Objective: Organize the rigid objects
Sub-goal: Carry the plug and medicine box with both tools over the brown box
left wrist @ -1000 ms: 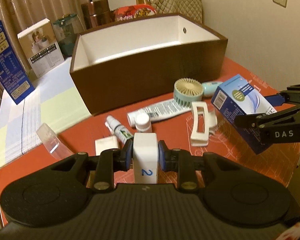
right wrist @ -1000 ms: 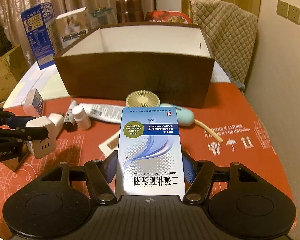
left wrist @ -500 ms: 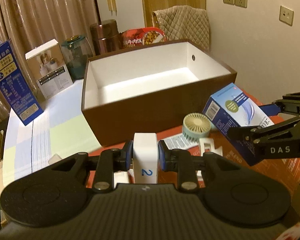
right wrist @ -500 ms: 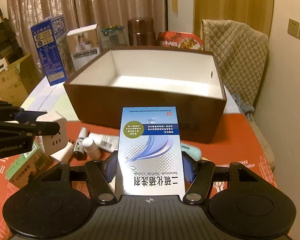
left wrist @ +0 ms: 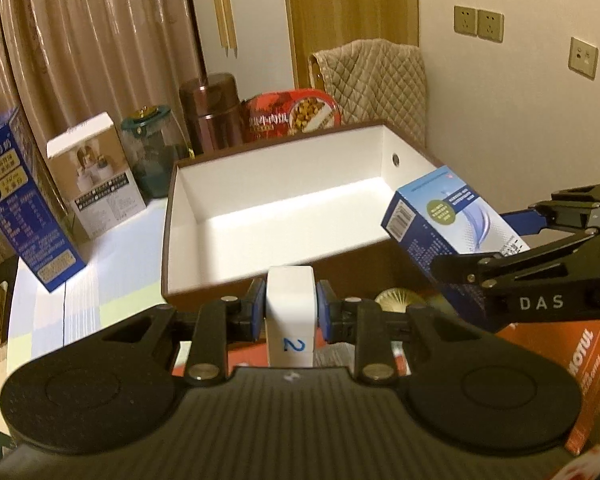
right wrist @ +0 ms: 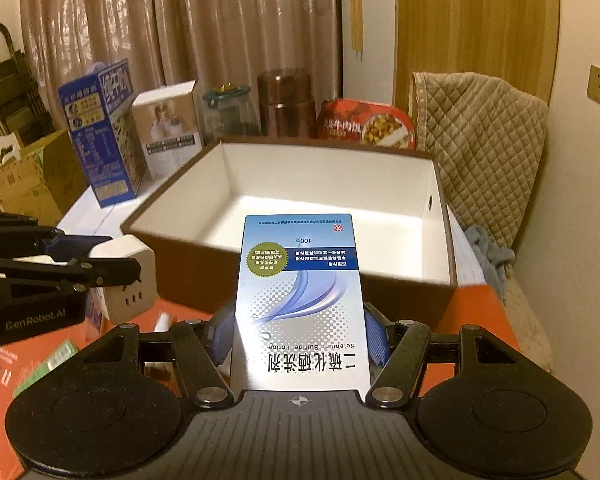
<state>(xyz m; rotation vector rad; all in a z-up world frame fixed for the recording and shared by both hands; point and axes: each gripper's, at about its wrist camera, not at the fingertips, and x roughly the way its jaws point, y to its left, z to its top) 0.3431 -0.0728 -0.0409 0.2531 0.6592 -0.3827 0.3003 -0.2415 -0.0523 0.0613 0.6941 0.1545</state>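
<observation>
Two hand-held grippers hung in front of an open brown storage box (right wrist: pixel 440 280) with a white inside, seen from a camera on each. The left gripper (left wrist: pixel 290 312) was clamped on a white power cube (left wrist: pixel 290 316) marked with a blue 2; its lower part was hidden behind the gripper body. The right gripper (right wrist: pixel 300 332) was clamped on a blue and white lotion carton (right wrist: pixel 300 300), printed upside down, whose near end was cut off by the gripper body. Both items were held off the red table cover (right wrist: pixel 480 304), just short of the box's near wall. A small fan (left wrist: pixel 400 300) showed only partly behind the left gripper. Items lower on the table were blurred and hard to make out.
</observation>
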